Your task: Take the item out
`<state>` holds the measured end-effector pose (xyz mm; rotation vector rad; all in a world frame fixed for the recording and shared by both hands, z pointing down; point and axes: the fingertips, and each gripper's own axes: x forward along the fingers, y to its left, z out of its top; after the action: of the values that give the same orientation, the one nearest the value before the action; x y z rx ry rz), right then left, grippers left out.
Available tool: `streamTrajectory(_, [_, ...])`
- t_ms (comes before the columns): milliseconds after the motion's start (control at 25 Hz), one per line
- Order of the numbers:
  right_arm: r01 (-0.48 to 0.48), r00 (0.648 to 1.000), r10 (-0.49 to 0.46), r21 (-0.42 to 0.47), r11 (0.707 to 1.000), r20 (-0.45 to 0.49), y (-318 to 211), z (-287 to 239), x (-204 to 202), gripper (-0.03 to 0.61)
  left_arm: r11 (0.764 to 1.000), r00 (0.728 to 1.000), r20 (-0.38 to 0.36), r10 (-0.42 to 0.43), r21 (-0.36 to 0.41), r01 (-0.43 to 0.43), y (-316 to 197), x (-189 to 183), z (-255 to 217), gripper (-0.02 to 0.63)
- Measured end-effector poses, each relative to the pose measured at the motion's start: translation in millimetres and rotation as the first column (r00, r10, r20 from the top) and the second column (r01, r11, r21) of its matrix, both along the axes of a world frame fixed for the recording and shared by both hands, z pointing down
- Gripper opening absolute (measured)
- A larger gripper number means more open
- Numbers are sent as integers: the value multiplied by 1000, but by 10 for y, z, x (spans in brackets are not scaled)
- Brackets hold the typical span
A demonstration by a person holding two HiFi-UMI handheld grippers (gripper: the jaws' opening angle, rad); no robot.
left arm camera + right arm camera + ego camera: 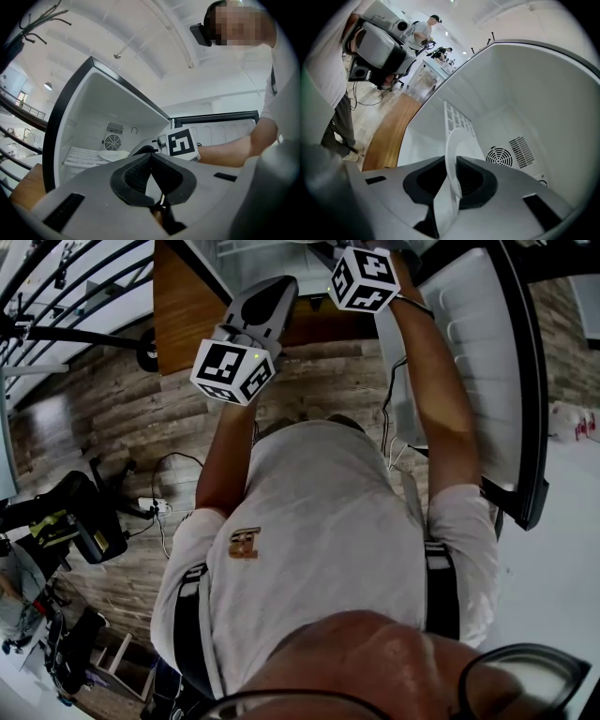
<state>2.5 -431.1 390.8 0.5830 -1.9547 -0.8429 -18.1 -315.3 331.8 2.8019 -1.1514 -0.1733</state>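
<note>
A white plate (pixel 457 145) stands edge-on between the jaws of my right gripper (pixel 452 176), whose pads press on its rim. This happens inside the open white fridge (pixel 103 108), where the plate (pixel 115 155) rests on a wire shelf (pixel 77 157). In the left gripper view the right gripper's marker cube (pixel 182 143) sits right beside the plate. My left gripper (pixel 151 158) is held outside the fridge, its jaws together with nothing between them. In the head view the left gripper (pixel 279 287) points toward the fridge, and the right gripper's jaws are cut off at the top edge.
The fridge door (pixel 487 362) hangs open at the right. A wooden surface (pixel 183 306) lies left of the fridge. A round fan grille (pixel 499 157) is on the back wall. Cables and black equipment (pixel 84 521) lie on the wood floor at left. People (pixel 424 28) stand far off.
</note>
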Motion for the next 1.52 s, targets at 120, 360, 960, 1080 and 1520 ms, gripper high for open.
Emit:
streamTrajectory(120, [6, 1000, -5, 27, 1000, -25, 29, -4, -9, 73, 1000, 1000, 1, 5, -2, -5, 2, 8, 9, 18])
streamTrajectory(360, [4, 999, 1, 150, 989, -35, 75, -112, -28, 49, 1000, 1000, 4, 12, -9, -12, 1, 21, 29, 18])
streamTrajectory(960, [4, 998, 17, 335, 942, -61, 205, -151, -2, 40, 999, 1000, 4, 29, -17, -29, -9, 38, 58, 18])
streamTrajectory(1080, [2, 998, 23, 355, 935, -66, 229, -180, -3, 40, 999, 1000, 3, 28, -20, -28, -17, 25, 60, 18])
streamTrajectory(1520, [-13, 998, 39, 421, 907, -55, 492, -396, -24, 40, 999, 1000, 1, 27, -31, -27, -6, -17, 74, 18])
